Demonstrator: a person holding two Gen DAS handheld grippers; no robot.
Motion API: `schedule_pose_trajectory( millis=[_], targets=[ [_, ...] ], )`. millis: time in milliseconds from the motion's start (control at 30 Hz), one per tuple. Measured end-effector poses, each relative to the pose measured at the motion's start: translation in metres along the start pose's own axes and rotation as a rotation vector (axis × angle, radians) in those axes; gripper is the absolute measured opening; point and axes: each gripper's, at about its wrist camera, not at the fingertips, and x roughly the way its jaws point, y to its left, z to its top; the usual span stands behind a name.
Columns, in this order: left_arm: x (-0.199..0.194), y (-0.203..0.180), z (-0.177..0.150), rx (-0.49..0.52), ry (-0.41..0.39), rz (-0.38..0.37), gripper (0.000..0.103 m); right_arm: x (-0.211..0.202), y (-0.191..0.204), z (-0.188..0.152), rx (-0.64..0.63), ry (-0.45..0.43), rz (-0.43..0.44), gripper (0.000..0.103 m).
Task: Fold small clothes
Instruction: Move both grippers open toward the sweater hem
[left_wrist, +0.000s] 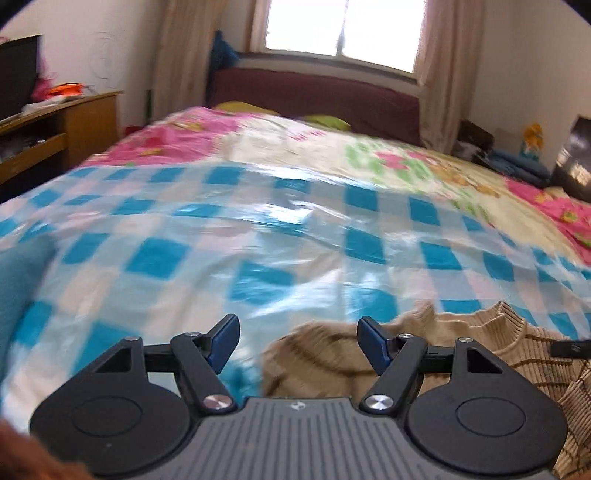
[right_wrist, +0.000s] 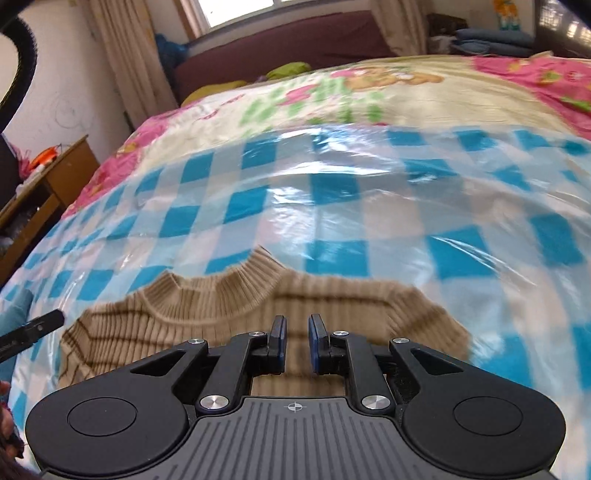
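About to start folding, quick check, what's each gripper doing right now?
Left gripper: open, holding nothing.
Right gripper: narrow gap, nothing between its fingers, above the beige sweater.

text: none legible | labels: none | only a crosshair sign on right gripper (right_wrist: 297, 341) body

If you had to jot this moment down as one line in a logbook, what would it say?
left gripper: open, empty, above sweater edge | right gripper: narrow gap, empty, over beige sweater | sweater: on checkered plastic sheet, collar away from cameras
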Motion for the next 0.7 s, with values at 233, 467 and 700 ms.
schedule_pose_trajectory(
  millis=[233, 467, 700],
  targets=[
    [0.057, -0.018, -0.001, 0.066, 0.099, 0.061, 0.076, 0.039, -0.015, 0.011, 0.065, 0.054, -0.011, 0.003],
    [0.059, -0.010, 0.006, 0.016, 0.111, 0.126, 0.077, 0.030, -0.026, 0.008, 0.155, 0.024, 0.002, 0.001],
    [-0.016, -0.003, 0.000, 0.037, 0.055, 0.059, 0.076, -0.052, -0.025, -0.015, 0.064, -0.030, 0.036, 0.015]
  ],
)
